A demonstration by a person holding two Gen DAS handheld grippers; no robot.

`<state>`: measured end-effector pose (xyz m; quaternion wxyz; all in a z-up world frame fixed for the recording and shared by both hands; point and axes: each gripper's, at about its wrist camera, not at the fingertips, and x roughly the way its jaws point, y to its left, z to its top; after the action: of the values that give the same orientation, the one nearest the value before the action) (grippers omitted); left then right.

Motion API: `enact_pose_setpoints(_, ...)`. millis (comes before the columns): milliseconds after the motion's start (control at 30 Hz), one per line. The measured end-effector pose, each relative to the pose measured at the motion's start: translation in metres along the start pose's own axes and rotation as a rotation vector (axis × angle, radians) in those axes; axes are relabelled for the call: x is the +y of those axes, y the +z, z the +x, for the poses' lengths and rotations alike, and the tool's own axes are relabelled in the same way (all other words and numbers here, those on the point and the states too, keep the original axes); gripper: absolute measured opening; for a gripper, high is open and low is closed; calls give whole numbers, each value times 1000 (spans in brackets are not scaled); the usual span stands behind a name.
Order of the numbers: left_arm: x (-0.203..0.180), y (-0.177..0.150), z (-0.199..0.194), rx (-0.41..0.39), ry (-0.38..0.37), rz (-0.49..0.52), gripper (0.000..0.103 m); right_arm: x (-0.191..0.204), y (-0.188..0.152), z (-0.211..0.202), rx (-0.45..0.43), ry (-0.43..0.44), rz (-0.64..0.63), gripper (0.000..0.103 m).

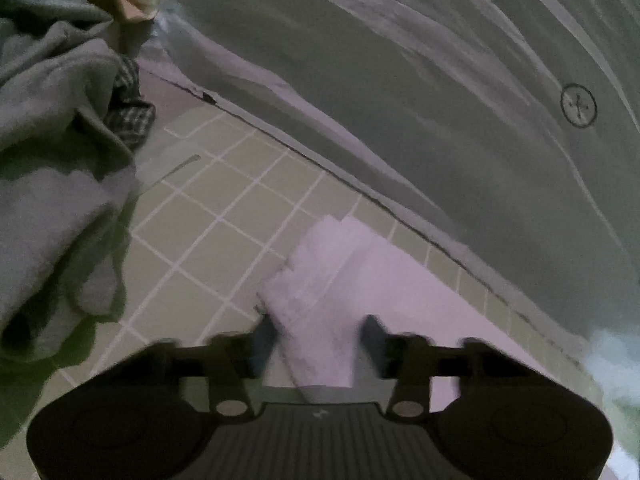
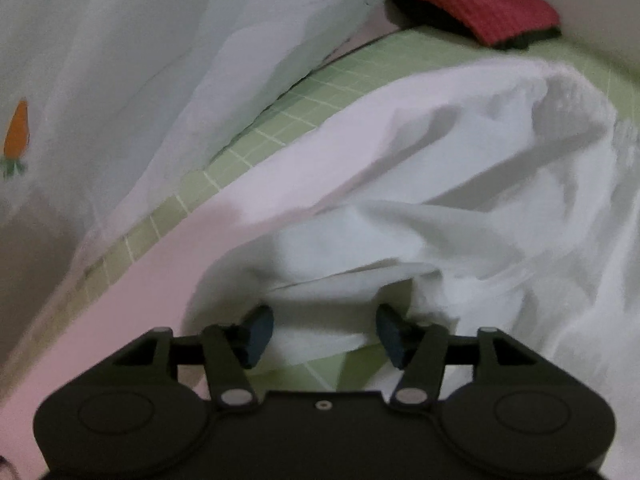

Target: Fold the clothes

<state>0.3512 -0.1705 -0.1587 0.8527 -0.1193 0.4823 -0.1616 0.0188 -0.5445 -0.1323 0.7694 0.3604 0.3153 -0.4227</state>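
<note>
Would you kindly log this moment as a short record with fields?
surface: green grid mat
left tool: open, straddling a white cloth
right tool: open, fingers either side of a white garment edge
left of mat: grey clothes pile, checked fabric
far end: folded red knit
backdrop: pale sheet, carrot print

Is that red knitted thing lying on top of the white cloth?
No, the red knitted item lies apart from the white cloth, with bare green grid mat between them.
</note>
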Motion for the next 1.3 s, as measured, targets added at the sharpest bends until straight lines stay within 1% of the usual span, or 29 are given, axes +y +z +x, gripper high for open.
enact_pose_setpoints(33, 2, 2, 1, 0, -11, -22, 32, -1, 1, 0, 1, 24, 33, 57)
enact_pose_setpoints(100, 7, 4, 0, 3, -35, -56, 30, -9, 3, 0, 13, 81, 136, 57)
enact_pose_setpoints(133, 9, 6, 0, 4, -47, -73, 30, -16, 3, 1, 16, 108, 207, 58)
enact_pose_setpoints(167, 12, 6, 1, 9, -55, -84, 29, -22, 3, 2, 18, 135, 279, 63)
enact_pose_setpoints(233, 14, 6, 2, 20, -63, -91, 25, -34, 3, 4, 9, 186, 398, 66)
enact_pose_setpoints(267, 13, 6, 1, 22, -65, -88, 23, -36, 5, 6, 17, 193, 411, 63)
enact_pose_setpoints(300, 12, 6, -2, 19, -68, -83, 21, -37, 8, 8, 24, 200, 423, 57)
enact_pose_setpoints(333, 11, 6, -5, 14, -72, -76, 20, -37, 10, 9, 27, 213, 417, 36)
enact_pose_setpoints(367, 10, 8, -8, 9, -73, -68, 20, -38, 12, 8, 29, 220, 422, 13)
enact_pose_setpoints(400, 8, 9, -12, 8, -74, -63, 19, -39, 14, 7, 31, 226, 427, 6)
enact_pose_setpoints(433, 7, 11, -17, 8, -75, -57, 19, -40, 15, 5, 33, 233, 432, 2)
enact_pose_setpoints(500, 6, 13, -29, 1, -95, -57, 19, -43, 16, -5, 26, 253, 436, 1)
enact_pose_setpoints(567, 5, 17, -43, -4, -117, -58, 19, -43, 17, -20, 11, 266, 389, 1)
enact_pose_setpoints(667, 6, 18, -67, -16, -142, -65, 19, -43, 22, -51, -26, 277, 281, 0)
enact_pose_setpoints(733, 11, 13, -84, -22, -156, -88, 19, -46, 24, -74, -52, 297, 258, 0)
enact_pose_setpoints(800, 19, 3, -95, -6, -129, -97, 19, -51, 23, -90, -59, 302, 238, 0)
enact_pose_setpoints(833, 25, -4, -97, 16, -100, -91, 19, -53, 22, -98, -62, 304, 225, 0)
enact_pose_setpoints(867, 31, -12, -98, 42, -67, -83, 19, -54, 18, -101, -56, 286, 190, 0)
enact_pose_setpoints(967, 52, -43, -88, 179, 54, -69, 20, -57, 0, -92, 30, 179, 65, 0)
enact_pose_setpoints(1000, 59, -51, -85, 213, 70, -68, 23, -58, -6, -88, 60, 142, 27, 0)
enact_pose_setpoints(1033, 66, -59, -83, 243, 83, -69, 27, -61, -13, -82, 99, 102, 24, 1)
enact_pose_setpoints(1067, 71, -63, -86, 245, 81, -71, 27, -61, -18, -76, 138, 54, 11, 1)
enact_pose_setpoints(1100, 74, -64, -90, 231, 68, -71, 29, -61, -22, -72, 161, 9, -11, 2)
enact_pose_setpoints(1133, 73, -61, -95, 209, 73, -60, 34, -59, -25, -71, 157, -20, -25, 9)
enact_pose_setpoints(1167, 71, -58, -100, 186, 80, -46, 37, -57, -26, -72, 149, -41, -35, 29)
enact_pose_setpoints(1200, 68, -53, -104, 150, 91, -22, 44, -54, -24, -75, 123, -51, -42, 42)
enact_pose_setpoints(1233, 66, -46, -107, 108, 92, 1, 49, -51, -23, -79, 96, -62, -50, 64)
enact_pose_setpoints(1267, 64, -39, -109, 66, 91, 24, 51, -46, -21, -83, 53, -74, -79, 74)
enact_pose_setpoints(1300, 61, -34, -105, 54, 82, 43, 56, -41, -19, -88, 10, -86, -108, 78)
